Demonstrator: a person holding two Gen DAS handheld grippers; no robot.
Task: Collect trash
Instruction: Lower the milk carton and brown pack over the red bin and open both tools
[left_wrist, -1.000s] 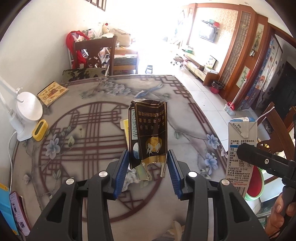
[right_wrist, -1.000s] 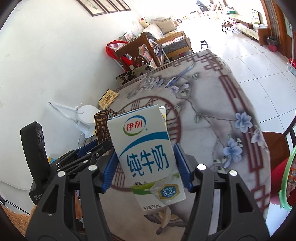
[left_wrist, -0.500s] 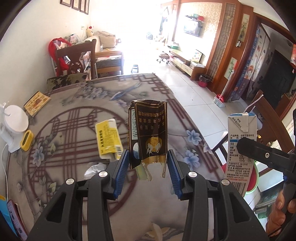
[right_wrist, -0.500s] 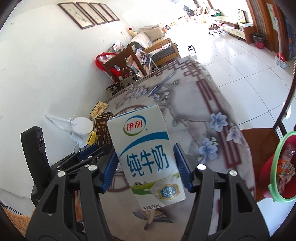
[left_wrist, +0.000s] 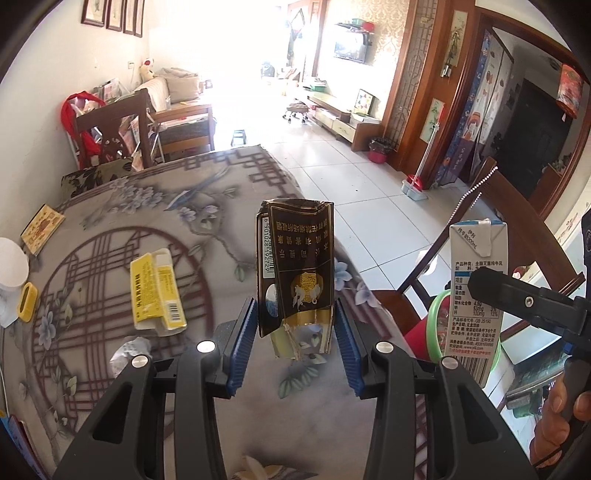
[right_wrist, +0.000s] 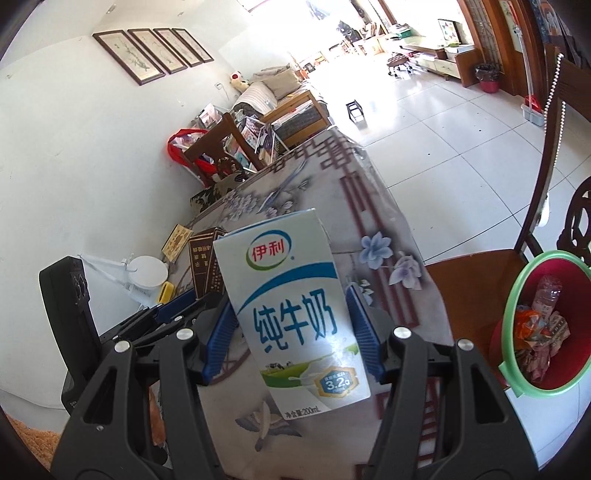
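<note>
Transport is in hand: the left gripper (left_wrist: 295, 343) clamps a crumpled dark brown-and-gold cigarette pack (left_wrist: 295, 269), and the right gripper (right_wrist: 291, 332) clamps a white-and-blue cardboard milk carton (right_wrist: 295, 317), each item upright between the blue pads. The red plastic bin with a green rim (right_wrist: 517, 295), already holding wrappers, stands on the floor beyond the table edge, lower right of the carton. The right gripper appears nearer the bin; a yellow flat box (left_wrist: 157, 291) remains on the table, left of the bin.

Home living room: sofa (left_wrist: 177, 83), television (left_wrist: 350, 46)
</note>
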